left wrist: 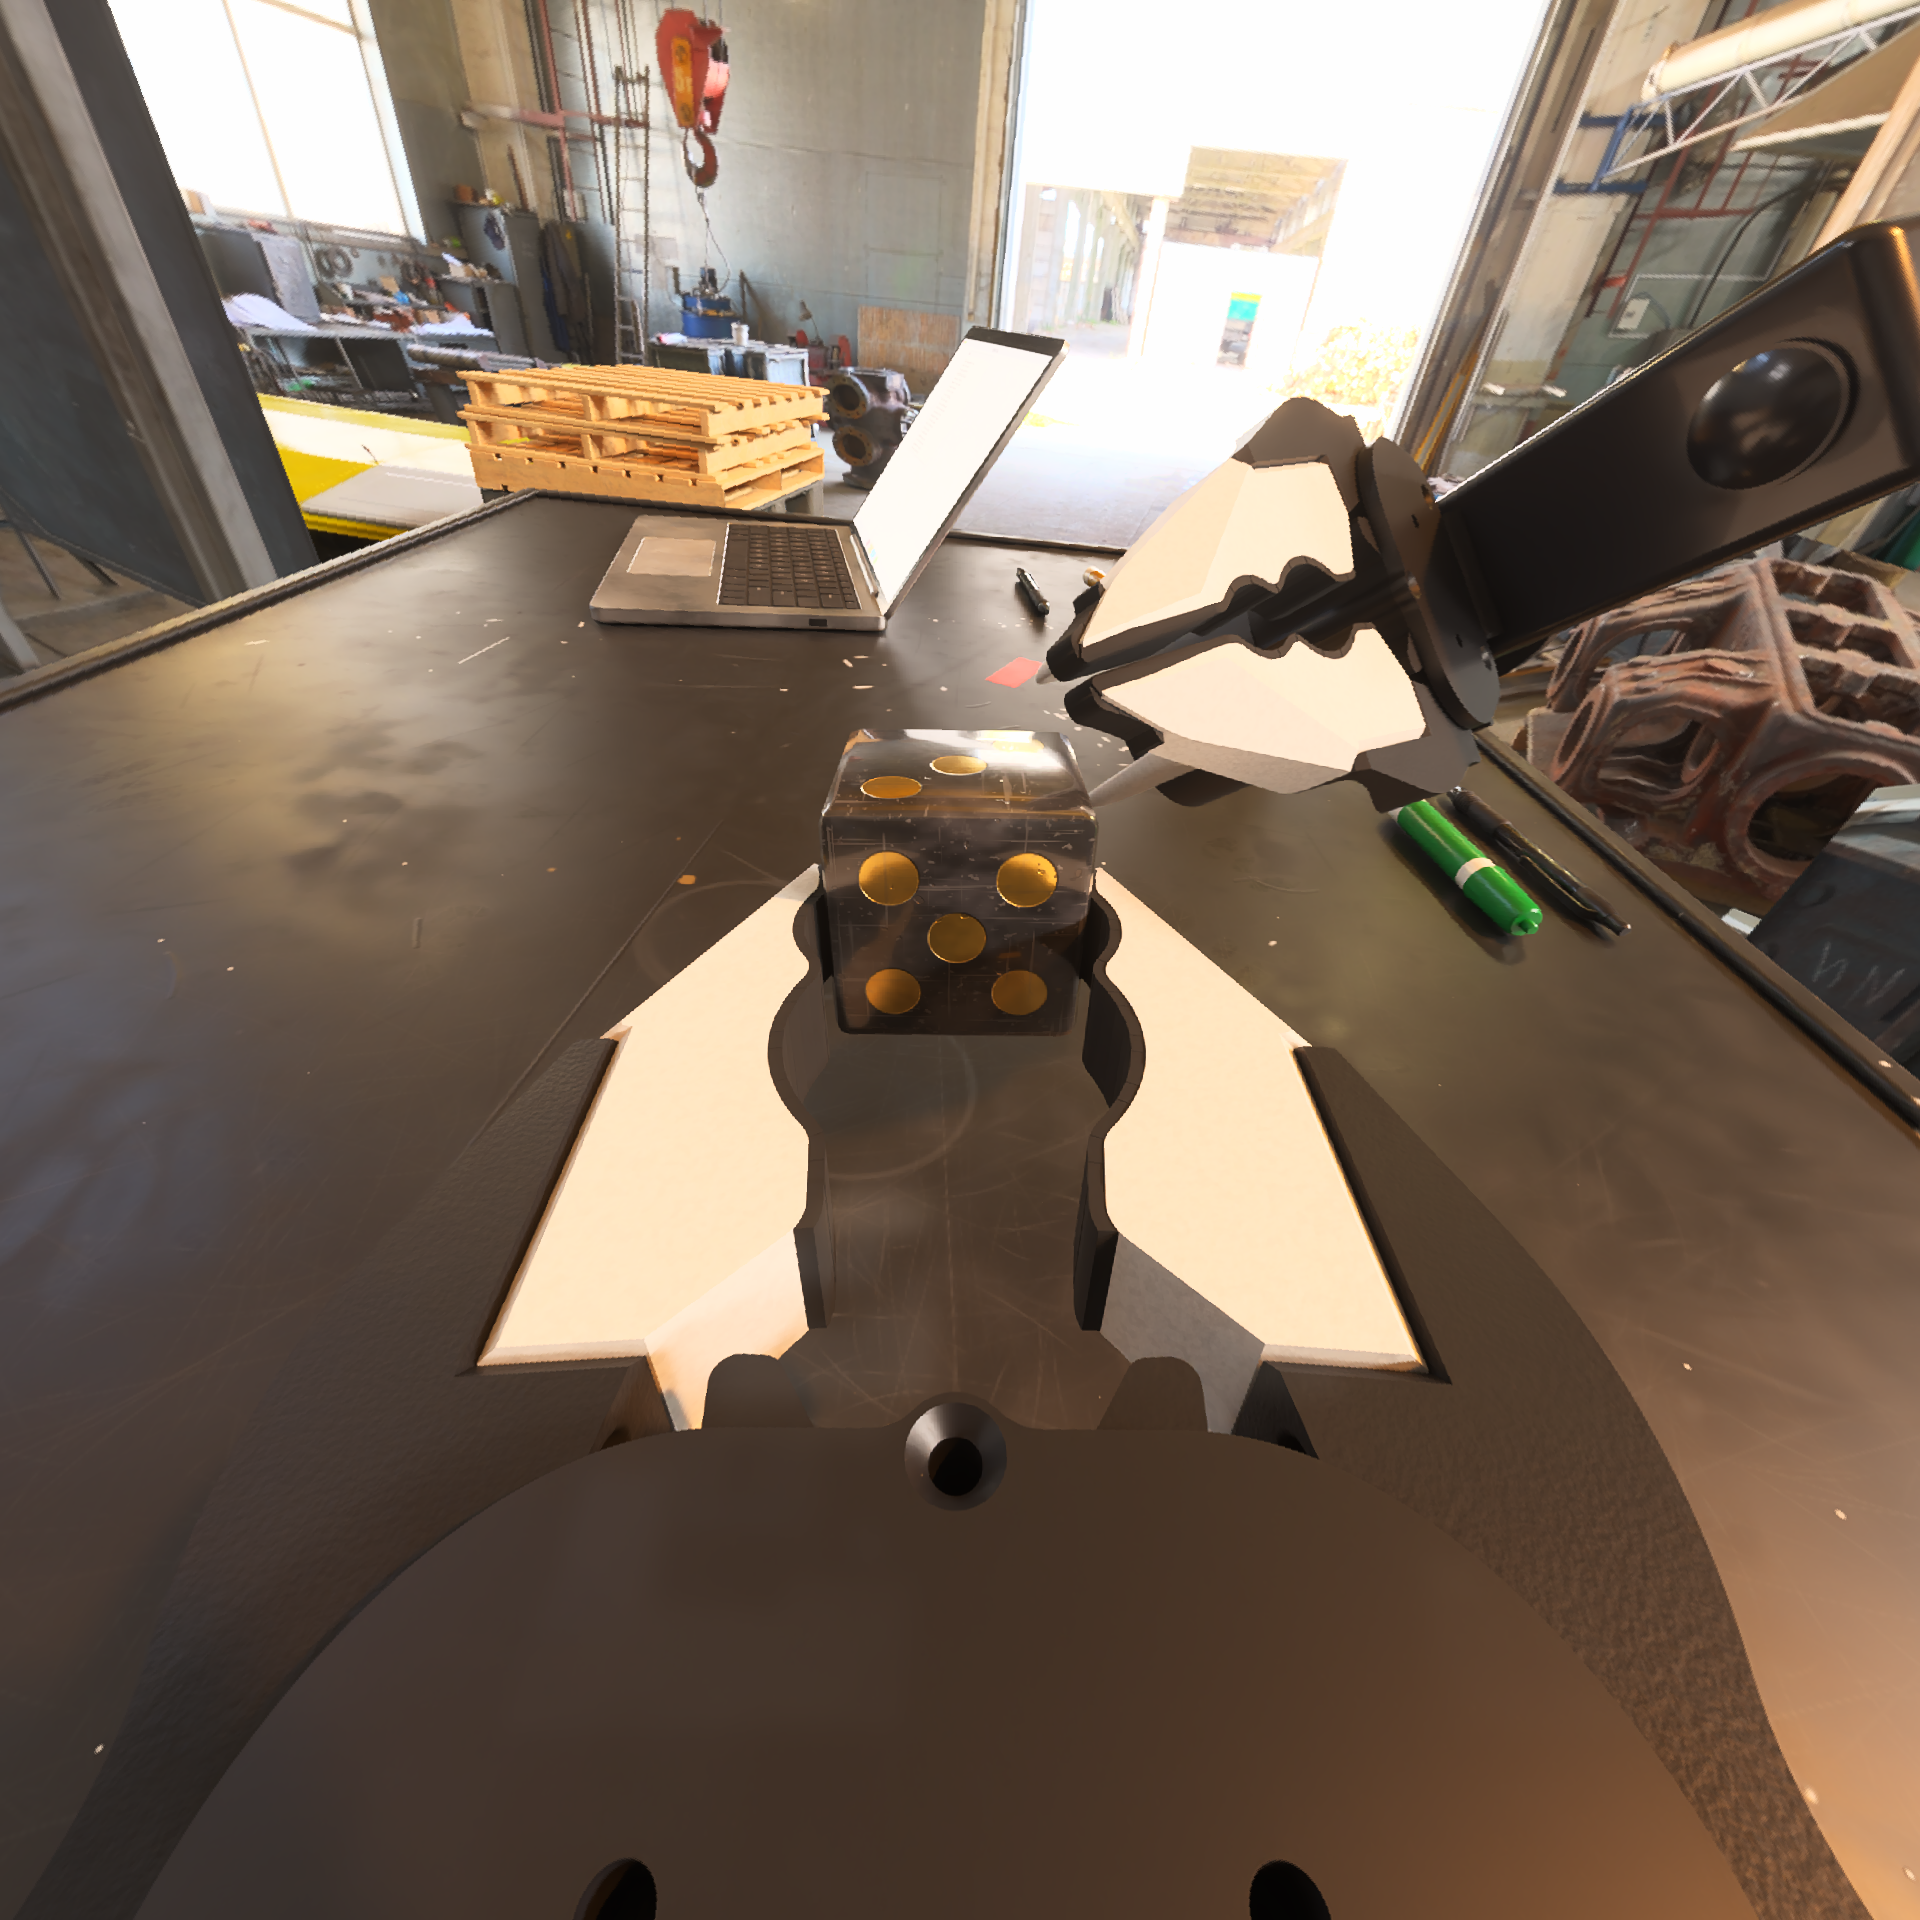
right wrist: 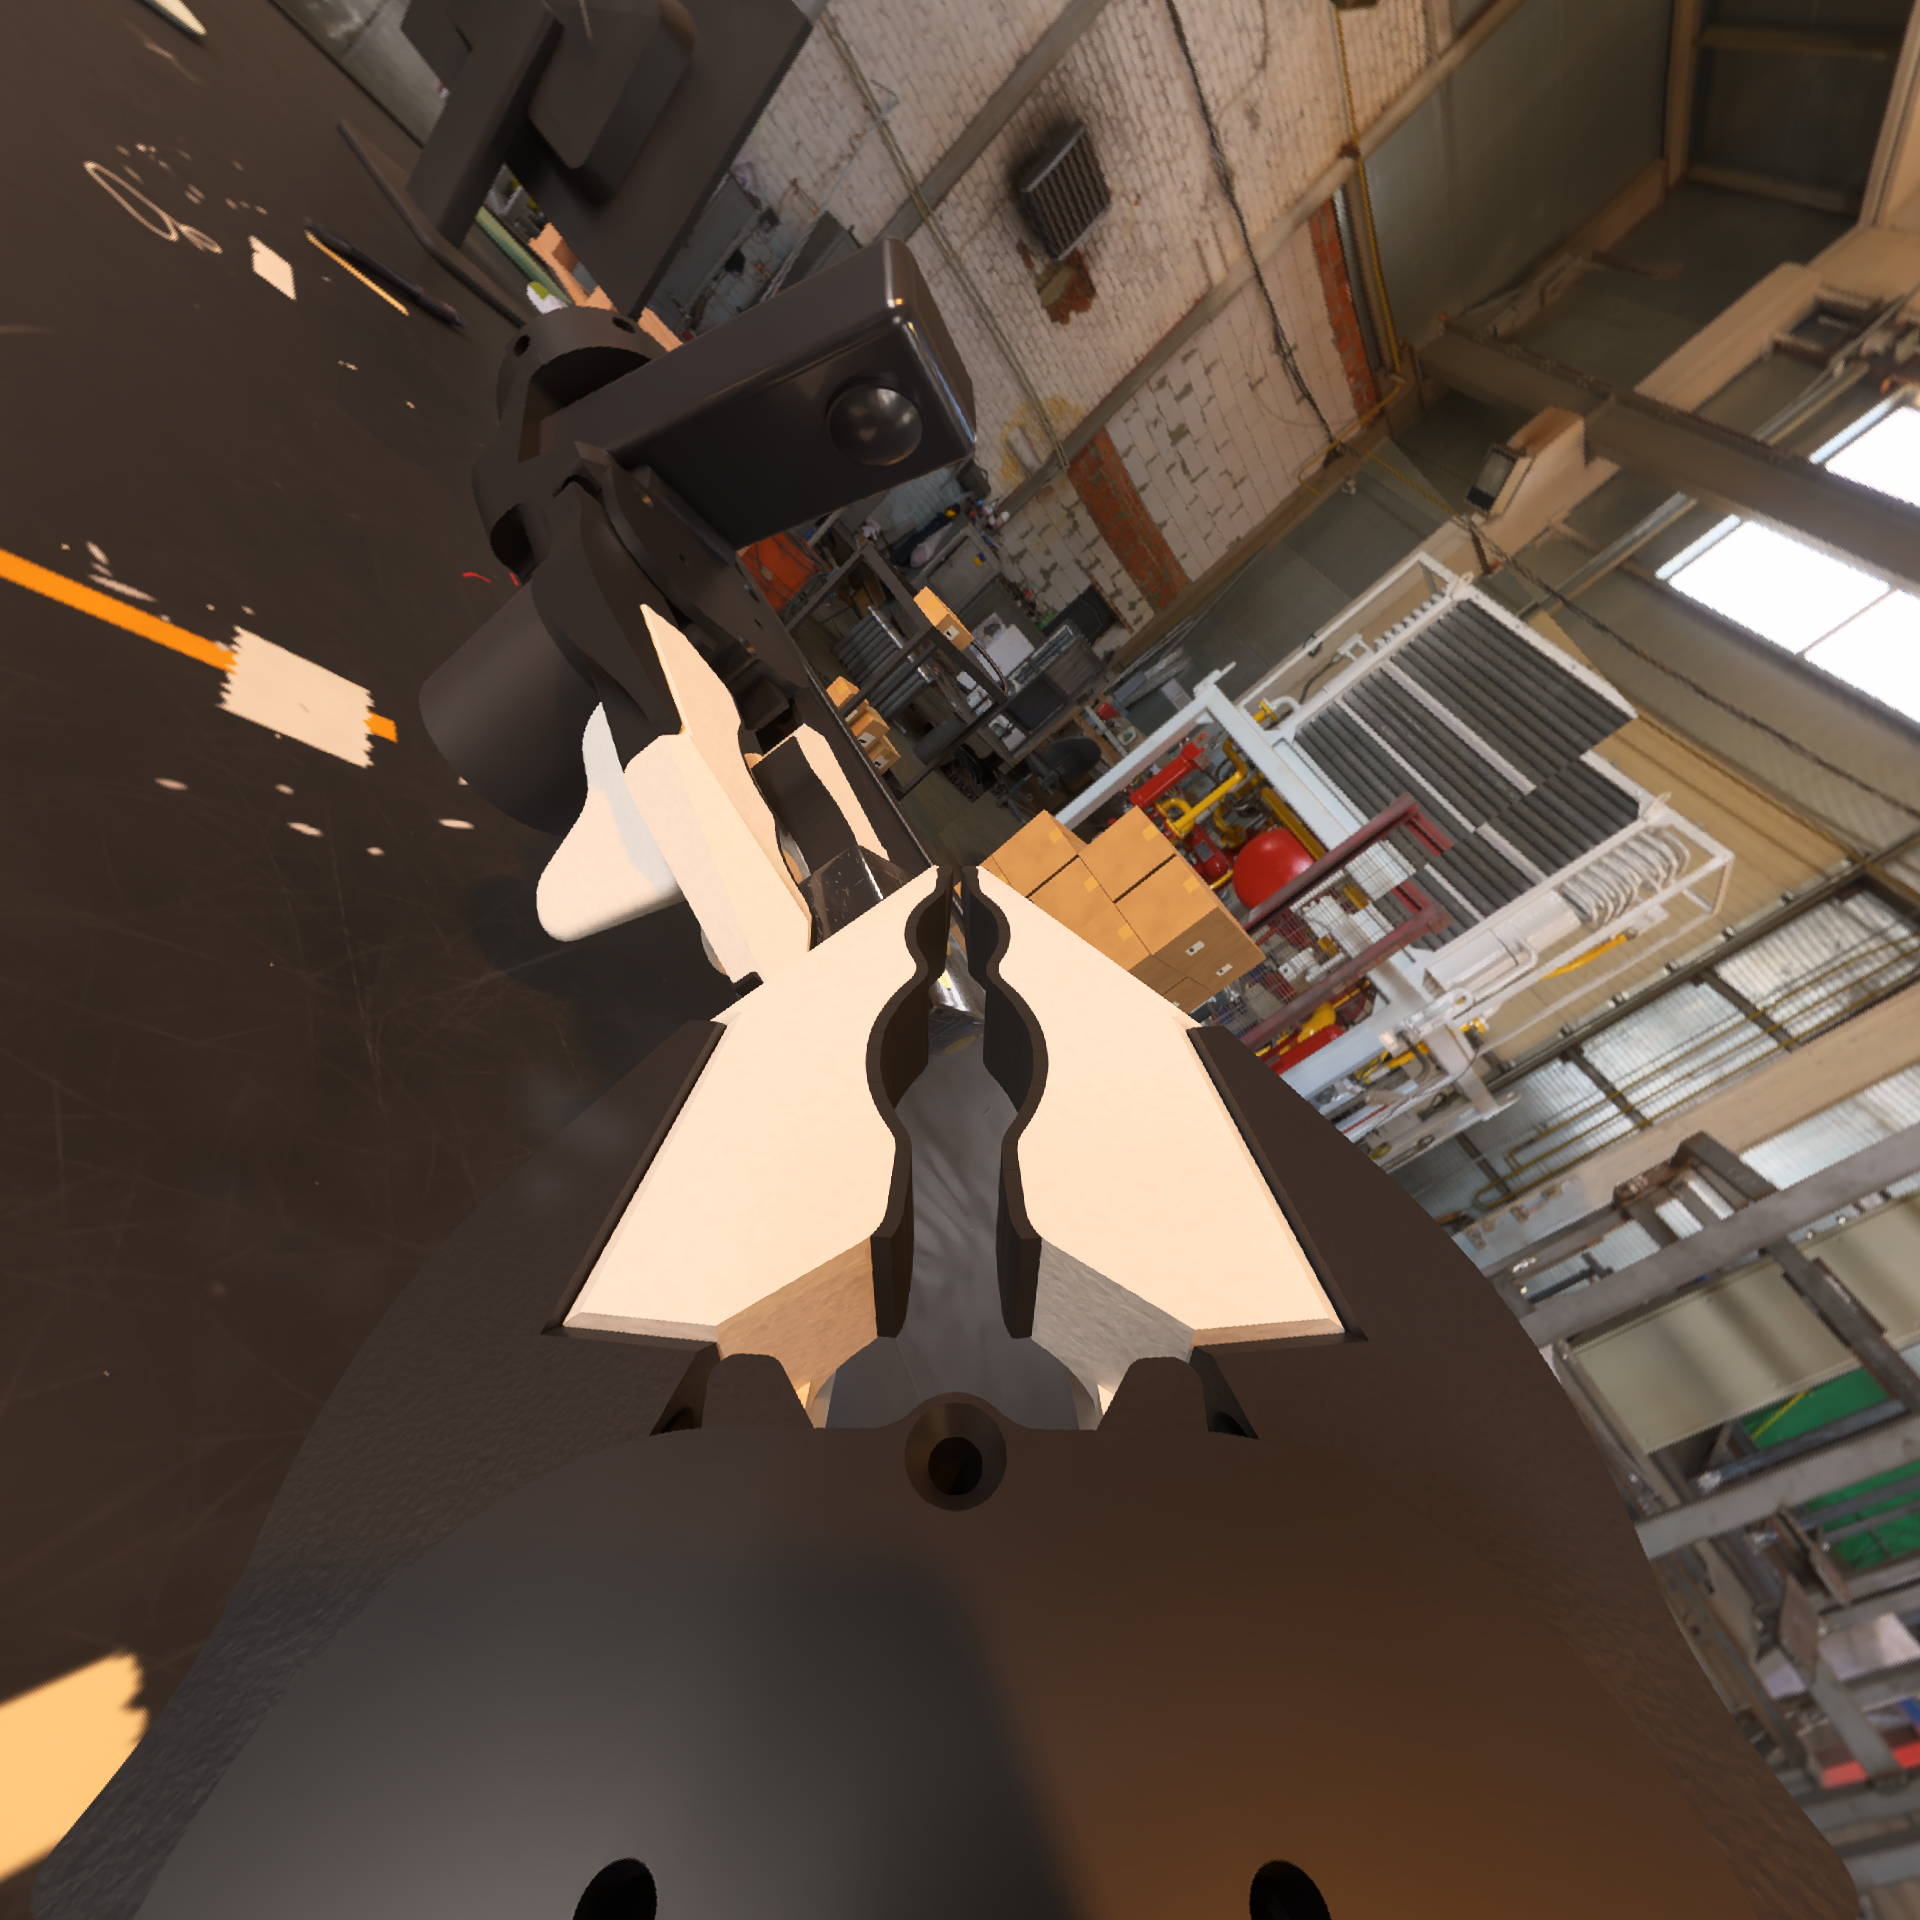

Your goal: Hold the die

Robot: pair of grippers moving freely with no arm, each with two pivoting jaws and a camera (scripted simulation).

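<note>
The die [left wrist: 957, 891], black with gold pips, is seen resting on the dark table [left wrist: 312, 831], between the fingertips of the left gripper [left wrist: 957, 914]. The fingers are set about as wide as the die and appear to press its left and right sides, so the grasp is judged made or nearly made; no lift off the table can be confirmed. The right gripper [left wrist: 1081, 691], at the far right just beyond the die, is nearly closed; a thin grey rod appears to be pinched in it, though this cannot be told with certainty.
</note>
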